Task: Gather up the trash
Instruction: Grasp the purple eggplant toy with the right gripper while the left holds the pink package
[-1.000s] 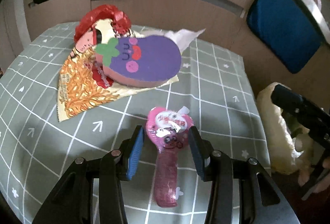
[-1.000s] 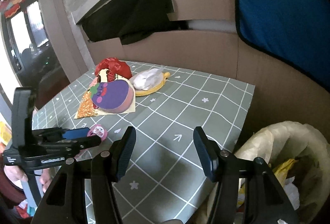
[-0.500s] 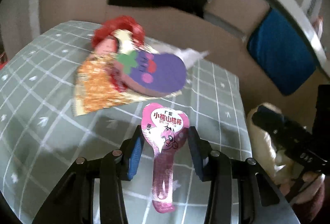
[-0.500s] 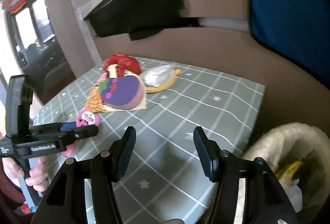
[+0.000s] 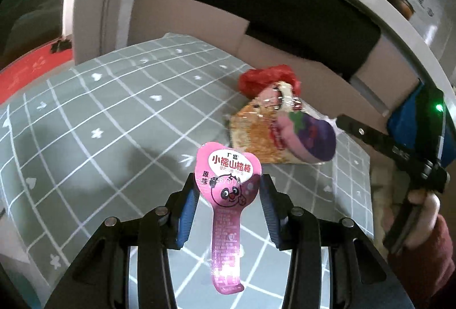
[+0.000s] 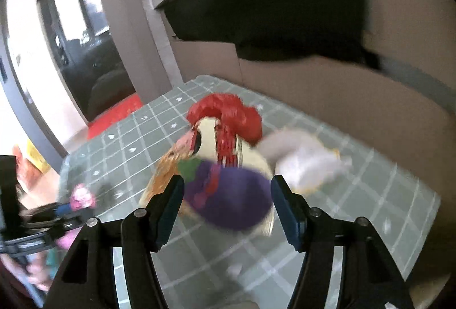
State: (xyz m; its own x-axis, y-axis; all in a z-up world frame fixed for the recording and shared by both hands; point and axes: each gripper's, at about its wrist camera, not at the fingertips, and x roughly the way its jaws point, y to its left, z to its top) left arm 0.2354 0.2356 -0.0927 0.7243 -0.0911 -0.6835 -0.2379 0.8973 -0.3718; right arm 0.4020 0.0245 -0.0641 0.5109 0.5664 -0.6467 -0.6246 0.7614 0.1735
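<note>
L gripper (image 5: 228,195): fingers clamped on pink spoon-shaped snack wrapper (image 5: 226,195), lifted clear of green grid tabletop (image 5: 114,115) | R gripper (image 6: 225,195): fingers wide, just opened further, empty, framing purple eggplant pack (image 6: 230,200) lying on orange wrapper (image 6: 165,169) on tabletop | red wrapper (image 6: 228,112) and white wrapper (image 6: 302,163) behind; view blurred

Black left tongs (image 5: 228,200) and right tongs (image 6: 225,203) with blue pads, silver screws; dark red sleeve (image 5: 419,260).

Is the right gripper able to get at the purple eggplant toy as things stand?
Probably yes. The right gripper is open with the purple eggplant toy just ahead between its fingers, nothing in between. The view is blurred.
</note>
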